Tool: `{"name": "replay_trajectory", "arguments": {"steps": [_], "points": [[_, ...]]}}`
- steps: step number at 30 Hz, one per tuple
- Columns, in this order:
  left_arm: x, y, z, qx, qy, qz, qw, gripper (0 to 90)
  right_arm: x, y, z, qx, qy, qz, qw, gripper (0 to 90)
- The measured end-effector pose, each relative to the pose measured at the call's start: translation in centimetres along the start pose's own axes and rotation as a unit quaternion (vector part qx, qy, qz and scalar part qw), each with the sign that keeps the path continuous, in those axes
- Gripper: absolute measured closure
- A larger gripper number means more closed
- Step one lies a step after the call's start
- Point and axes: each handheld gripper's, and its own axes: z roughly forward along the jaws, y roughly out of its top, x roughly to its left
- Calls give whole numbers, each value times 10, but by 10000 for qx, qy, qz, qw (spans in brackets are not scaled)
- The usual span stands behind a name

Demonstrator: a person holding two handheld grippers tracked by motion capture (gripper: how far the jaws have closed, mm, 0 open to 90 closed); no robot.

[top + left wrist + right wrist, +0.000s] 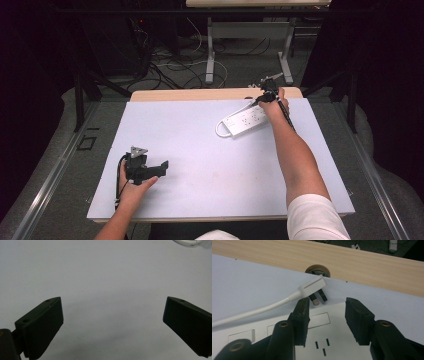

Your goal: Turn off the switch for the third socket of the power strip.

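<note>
A white power strip [244, 120] lies at the far right of the white mat, and its sockets [322, 345] show in the right gripper view. Its white plug [312, 286] rests on the mat by the strip's end, prongs toward the wooden edge, just beyond my right gripper's left jaw. My right gripper [267, 96] [327, 303] hovers over that end of the strip, open, with the strip's top face below the gap and nothing pinched. My left gripper [161, 169] [112, 302] rests at the near left of the mat, open wide over bare surface.
The white mat [200, 150] covers most of the table, leaving a wooden strip [200, 94] along the far edge. A round brown cable grommet [317, 268] sits in that wood just past the plug. The strip's cord loops [220, 131] at its near-left end.
</note>
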Motion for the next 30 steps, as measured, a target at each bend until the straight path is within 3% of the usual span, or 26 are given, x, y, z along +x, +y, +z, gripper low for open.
{"name": "replay_trajectory", "arguments": {"steps": [12,18,24,30], "points": [[0,0,-2,20,-40,3,10000,27,10,2,-9,-190,63,-246,9995,386],[0,2,0,13,-45,-43,10000,27,10,5,-13,-376,-2,-242,9990,336],[0,3,2,-85,-28,-34,10000,27,6,4,-21,-328,-58,-151,9993,300],[-2,4,3,-74,-29,43,10000,27,13,4,-33,-349,79,-228,9991,253]]}}
